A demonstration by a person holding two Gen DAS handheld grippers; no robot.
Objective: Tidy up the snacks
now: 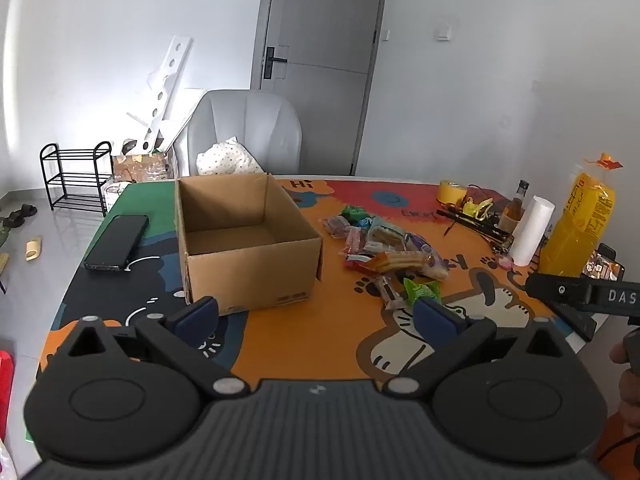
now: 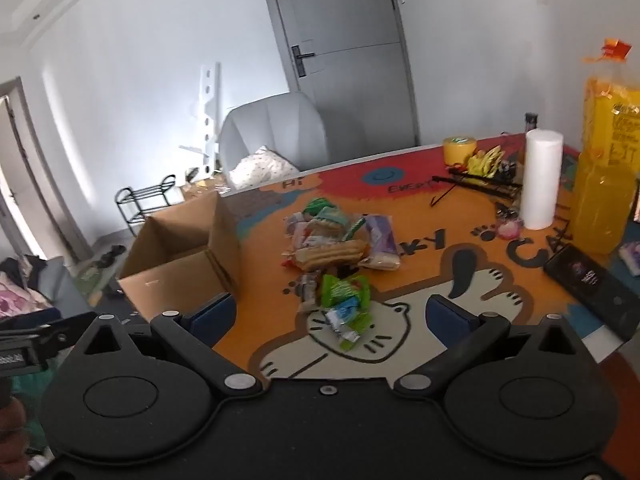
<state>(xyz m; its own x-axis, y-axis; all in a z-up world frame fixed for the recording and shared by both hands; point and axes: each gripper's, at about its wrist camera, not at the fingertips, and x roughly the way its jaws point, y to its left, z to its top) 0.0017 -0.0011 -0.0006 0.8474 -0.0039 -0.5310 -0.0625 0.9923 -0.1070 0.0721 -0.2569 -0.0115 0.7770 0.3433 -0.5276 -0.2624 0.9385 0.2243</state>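
An open, empty cardboard box [image 1: 244, 240] [image 2: 180, 256] stands on the cartoon-printed table mat. To its right lies a loose pile of wrapped snacks [image 1: 384, 252] [image 2: 340, 244], with a long biscuit pack [image 1: 404, 261] [image 2: 332, 255] on top and green packets [image 1: 420, 290] [image 2: 346, 300] nearest me. My left gripper [image 1: 316, 316] is open and holds nothing, hovering over the mat in front of the box. My right gripper [image 2: 330, 316] is open too, wide apart above the nearest green packets without touching them.
A black phone [image 1: 116, 242] lies left of the box. At the far right stand a tall yellow bag [image 2: 604, 176], a white roll [image 2: 542, 178], a tape roll [image 2: 460, 148], a small bottle [image 1: 514, 208] and black sticks [image 2: 476, 184]. A dark box [image 2: 592, 284] lies near the right edge. A grey chair [image 1: 244, 128] stands behind the table.
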